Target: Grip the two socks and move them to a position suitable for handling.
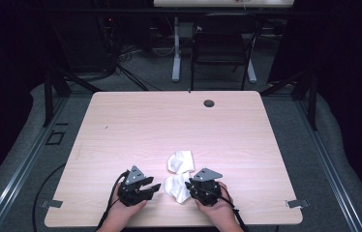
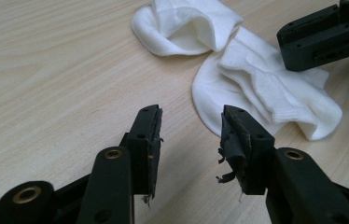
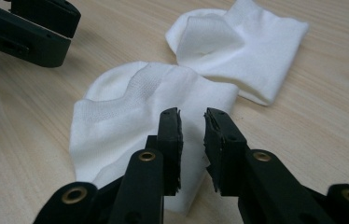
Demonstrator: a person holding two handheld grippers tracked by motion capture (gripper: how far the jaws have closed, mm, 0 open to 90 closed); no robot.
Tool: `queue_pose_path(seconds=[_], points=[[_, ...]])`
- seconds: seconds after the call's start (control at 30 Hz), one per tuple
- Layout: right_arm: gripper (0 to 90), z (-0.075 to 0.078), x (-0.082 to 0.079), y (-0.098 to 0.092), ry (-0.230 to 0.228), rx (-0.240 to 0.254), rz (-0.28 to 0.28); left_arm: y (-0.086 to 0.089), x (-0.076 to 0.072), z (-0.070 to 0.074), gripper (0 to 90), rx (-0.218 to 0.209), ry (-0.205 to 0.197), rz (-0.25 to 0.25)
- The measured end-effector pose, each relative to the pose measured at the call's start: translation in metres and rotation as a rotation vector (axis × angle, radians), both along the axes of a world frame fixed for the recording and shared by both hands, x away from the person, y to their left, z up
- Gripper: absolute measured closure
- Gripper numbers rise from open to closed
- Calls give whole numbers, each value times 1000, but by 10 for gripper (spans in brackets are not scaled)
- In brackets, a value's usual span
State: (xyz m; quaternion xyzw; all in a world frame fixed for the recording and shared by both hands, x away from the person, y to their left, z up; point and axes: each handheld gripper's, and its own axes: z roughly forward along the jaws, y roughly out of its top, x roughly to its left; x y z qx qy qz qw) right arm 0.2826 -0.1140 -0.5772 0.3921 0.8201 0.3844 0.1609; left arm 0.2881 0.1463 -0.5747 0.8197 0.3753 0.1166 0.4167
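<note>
Bright overhead light on the table (image 1: 135,121), glaring off the white socks (image 1: 179,162); dark, dim surroundings. Soft short shadows under jaws. Close views sharp, slightly grainy, far edges softened.

No readable text, no labels, no brands, no numbers, no signs on anything here

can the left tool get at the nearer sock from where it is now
Probably yes. The left tool stands open just short of the near sock, with bare table between them. The right tool sits at the sock's other side, so the left edge looks free.
</note>
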Motion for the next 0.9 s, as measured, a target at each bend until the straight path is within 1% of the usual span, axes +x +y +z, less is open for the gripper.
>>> queue_pose_path(seconds=[0.1, 0.13, 0.17, 0.2, 0.23, 0.37, 0.4, 0.5, 0.57, 0.6, 0.73, 0.9], points=[[757, -3, 0, 2, 9, -8, 9, 0, 0, 0, 589, 1, 2, -3], [761, -4, 1, 2, 11, -22, 20, 0, 0, 0, 590, 2, 2, -5], [767, -5, 0, 3, 4, -17, 24, 0, 0, 0, 589, -6, 0, -2], [776, -5, 0, 3, 3, -23, 30, 0, 0, 0, 589, -6, -1, -4], [785, -5, -1, 5, 14, -19, 40, 1, 0, 0, 589, -7, 1, -2], [789, -5, -3, 7, 6, -16, 55, 2, -1, 1, 588, -8, 0, -2], [790, -5, -4, 8, 15, -23, 60, 2, -1, 1, 588, -9, 1, -4], [795, -5, -6, 11, 20, -21, 79, 1, -2, 1, 589, -12, 6, -8], [795, -5, -7, 12, 19, -15, 84, 1, -3, 1, 594, -12, 3, -12], [796, -5, -7, 13, 16, -17, 93, 1, -3, 1, 595, -11, 3, -13], [796, -4, -8, 14, 19, -23, 104, 0, -4, 2, 606, -18, 7, -16], [797, -4, -9, 14, 29, -19, 118, 0, -4, 2, 613, -9, 6, -21]])
